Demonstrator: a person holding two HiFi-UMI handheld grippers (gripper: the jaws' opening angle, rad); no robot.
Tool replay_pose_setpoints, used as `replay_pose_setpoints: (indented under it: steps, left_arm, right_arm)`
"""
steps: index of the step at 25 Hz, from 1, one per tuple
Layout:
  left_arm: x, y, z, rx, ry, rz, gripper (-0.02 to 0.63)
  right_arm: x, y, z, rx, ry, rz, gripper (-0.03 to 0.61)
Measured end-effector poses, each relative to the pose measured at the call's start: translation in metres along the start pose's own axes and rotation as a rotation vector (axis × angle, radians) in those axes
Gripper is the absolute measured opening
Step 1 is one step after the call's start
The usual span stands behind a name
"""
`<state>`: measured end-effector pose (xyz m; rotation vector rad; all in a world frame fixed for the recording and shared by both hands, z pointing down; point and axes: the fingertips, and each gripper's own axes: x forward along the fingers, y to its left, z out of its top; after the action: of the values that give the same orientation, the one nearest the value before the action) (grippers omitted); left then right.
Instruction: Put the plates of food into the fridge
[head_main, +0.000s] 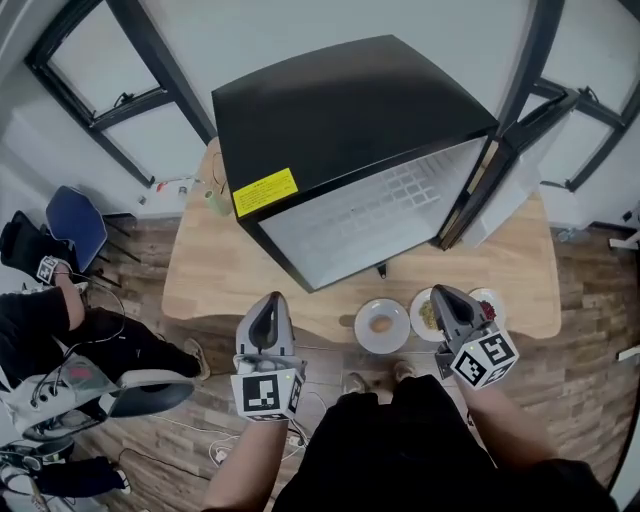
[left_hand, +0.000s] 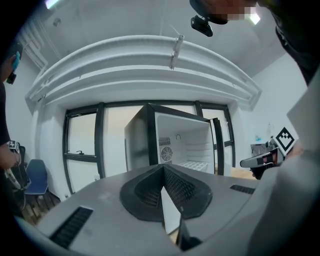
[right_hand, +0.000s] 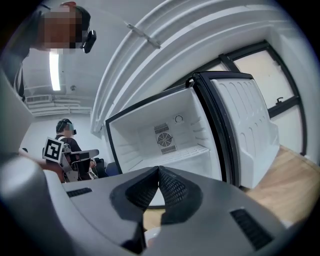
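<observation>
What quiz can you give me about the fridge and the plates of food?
1. True or false: the door of the fridge is shut.
2. Where are the plates of food? A: inside the fridge. B: on the wooden table in front of the fridge. C: on the floor.
3. What is the right hand-held gripper holding?

Key:
1. False. The door stands open, and the white inside shows.
2. B.
3. Nothing. Its jaws are closed together with nothing between them.
</observation>
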<state>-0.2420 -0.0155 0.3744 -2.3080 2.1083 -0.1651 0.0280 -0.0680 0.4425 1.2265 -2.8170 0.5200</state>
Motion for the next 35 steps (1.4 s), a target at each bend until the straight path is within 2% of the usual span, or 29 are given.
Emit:
replay_pose_setpoints:
  steps: [5, 8, 13, 22, 23, 25, 30, 35]
  left_arm:
    - [0.006, -0.007, -0.032, -0.007, 0.034, -0.078, 0.005]
    - [0.013, -0.020, -0.047, -0.008, 0.047, -0.123, 0.005]
    - [0.019, -0.042, -0.057, 0.004, 0.022, -0.195, 0.005]
    - [0.027, -0.057, -0.092, 0.028, 0.059, -0.240, 0.005]
    - [0.028, -0.057, -0.092, 0.031, 0.057, -0.241, 0.005]
    - [0.028, -0.059, -0.093, 0.035, 0.056, -0.247, 0.005]
    - [0.021, -0.058, -0.098, 0.052, 0.076, -0.245, 0.005]
    - [0.023, -0.057, -0.101, 0.067, 0.081, -0.247, 0.005]
  right_arm:
    - [-0.014, 0.008, -0.043, 0.061, 0.013, -0.054, 0.021]
    - [-0.022, 0.015, -0.082, 0.089, 0.044, -0.075, 0.021]
    - [-0.032, 0.020, -0.133, 0.170, 0.097, -0.089, 0.023]
    - [-0.029, 0.012, -0.206, 0.284, 0.163, -0.083, 0.026]
    - [-0.028, 0.006, -0.212, 0.317, 0.164, -0.095, 0.038]
    - [-0.026, -0.002, -0.227, 0.394, 0.183, -0.118, 0.176]
    - [-0.026, -0.012, -0.258, 0.507, 0.243, -0.175, 0.187]
    - [-0.018, -0.013, -0.284, 0.651, 0.281, -0.173, 0.187]
